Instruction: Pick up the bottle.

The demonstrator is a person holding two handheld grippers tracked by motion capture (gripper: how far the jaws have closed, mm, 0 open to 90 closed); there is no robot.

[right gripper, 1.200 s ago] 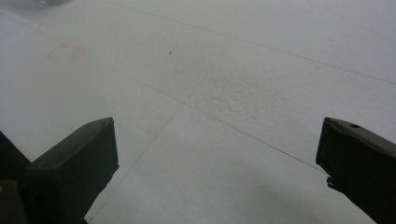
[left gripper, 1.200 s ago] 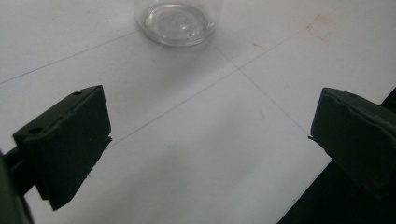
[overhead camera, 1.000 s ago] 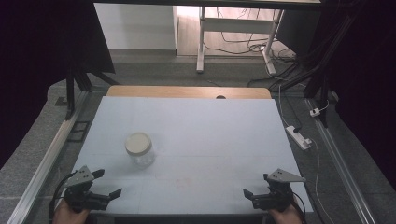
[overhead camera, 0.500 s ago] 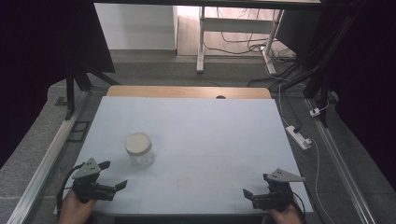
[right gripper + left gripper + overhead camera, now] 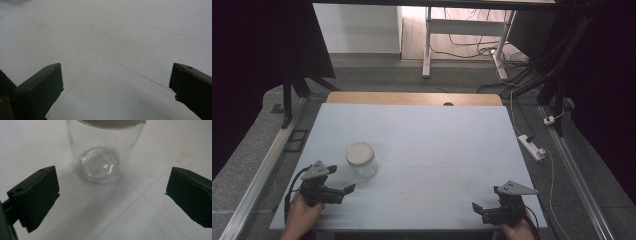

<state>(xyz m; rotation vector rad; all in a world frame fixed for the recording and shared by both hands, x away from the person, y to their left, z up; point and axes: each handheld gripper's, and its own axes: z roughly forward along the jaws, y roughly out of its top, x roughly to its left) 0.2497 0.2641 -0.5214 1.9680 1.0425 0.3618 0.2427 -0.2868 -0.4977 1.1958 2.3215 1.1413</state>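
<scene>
A clear glass jar (image 5: pixel 362 161) with a pale lid stands upright on the left half of the white table (image 5: pixel 437 145). My left gripper (image 5: pixel 341 181) is open just in front of it and to its left, pointing at it. In the left gripper view the jar (image 5: pixel 103 152) fills the top middle, a short way beyond the two wide-apart jaws, not between them. My right gripper (image 5: pixel 479 209) is open at the table's front right corner, with bare table surface (image 5: pixel 120 50) between its jaws.
A wooden strip (image 5: pixel 412 98) runs along the table's far edge. A white power strip (image 5: pixel 532 147) and cables lie on the floor at the right. A metal rail (image 5: pixel 267 165) borders the left side. Faint red marks (image 5: pixel 185 157) stain the table near the jar.
My left gripper has moved forward and to the right, toward the jar. The right gripper and the jar have stayed where they were.
</scene>
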